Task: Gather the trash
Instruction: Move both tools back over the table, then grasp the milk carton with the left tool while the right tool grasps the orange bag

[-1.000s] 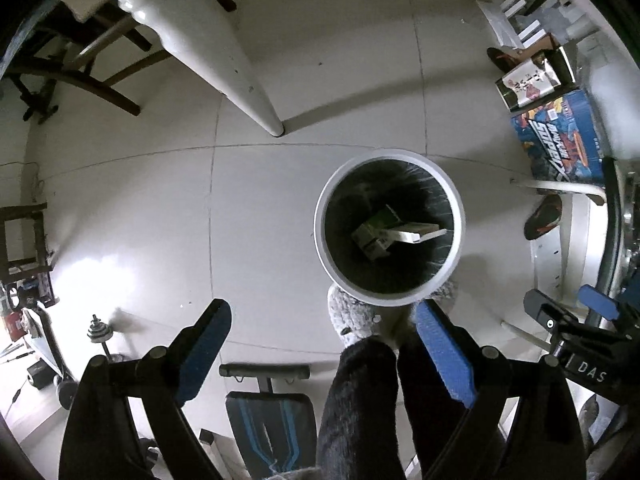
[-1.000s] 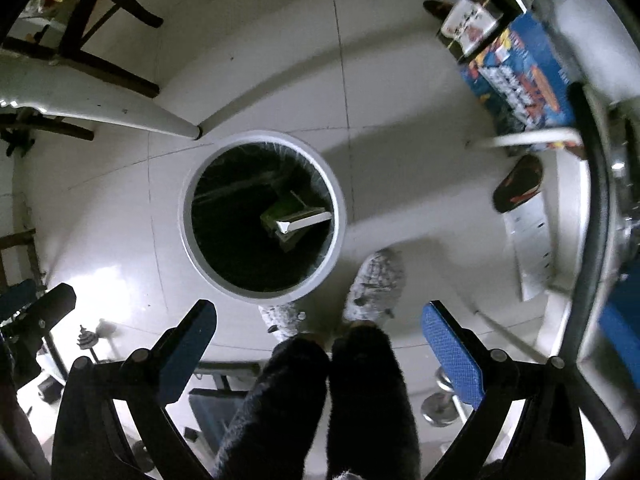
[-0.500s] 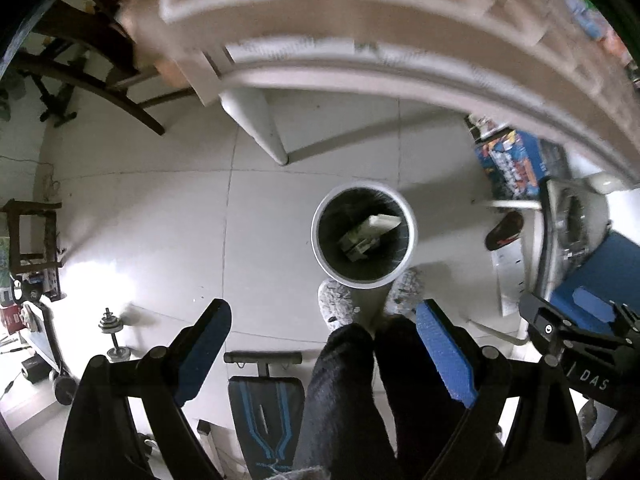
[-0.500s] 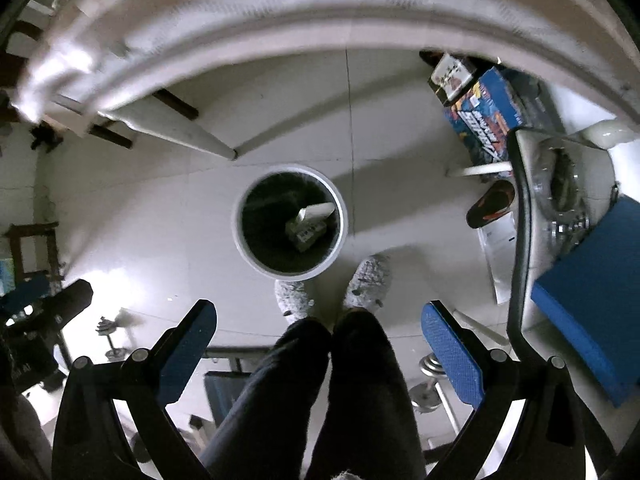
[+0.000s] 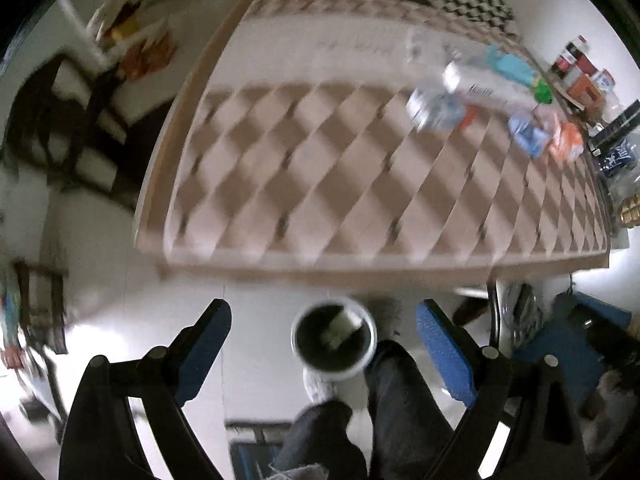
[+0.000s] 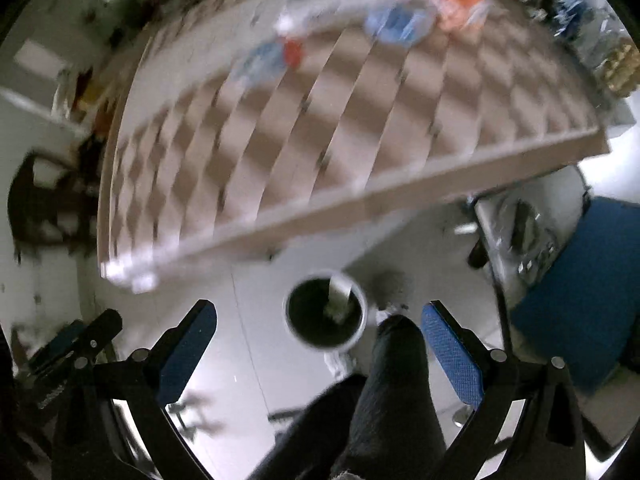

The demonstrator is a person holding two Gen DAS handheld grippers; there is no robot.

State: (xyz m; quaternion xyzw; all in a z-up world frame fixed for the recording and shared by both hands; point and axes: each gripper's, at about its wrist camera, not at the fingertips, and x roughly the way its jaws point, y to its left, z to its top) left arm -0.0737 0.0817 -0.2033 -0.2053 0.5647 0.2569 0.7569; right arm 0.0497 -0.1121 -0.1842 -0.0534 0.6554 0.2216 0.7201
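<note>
Both pictures are blurry. The left claw (image 5: 324, 320) has its two blue fingers (image 5: 202, 346) far apart, and nothing is between them. The right claw (image 6: 319, 320) is spread wide too, and it holds nothing.

Both claws point down at the floor. A round white trash bin (image 5: 334, 338) stands on the pale floor tiles, close to the near edge of the desk (image 5: 360, 184). The bin is dark inside, and a light-coloured box (image 5: 340, 326) lies in it, tipped at a slant. In the right wrist view the same bin (image 6: 325, 311) shows between the two blue fingers, with the pale box sticking up inside it.

The person's legs (image 5: 396, 400) in dark trousers stand right beside the bin, and a pale fuzzy slipper (image 5: 318, 386) touches its rim.

The desk fills the top half of both views. It has a brown and cream checked top. More trash lies in a bunch at the far right part of the desk: a clear plastic bottle (image 5: 436, 108), a long white box (image 5: 484, 88), a teal thing (image 5: 510, 65), a blue wrapper (image 5: 528, 136) and an orange wrapper (image 5: 568, 142). They lie close together, some touching. It is too blurry to tell more about them.

A blue seat (image 6: 580, 292) stands on the right of the desk.
</note>
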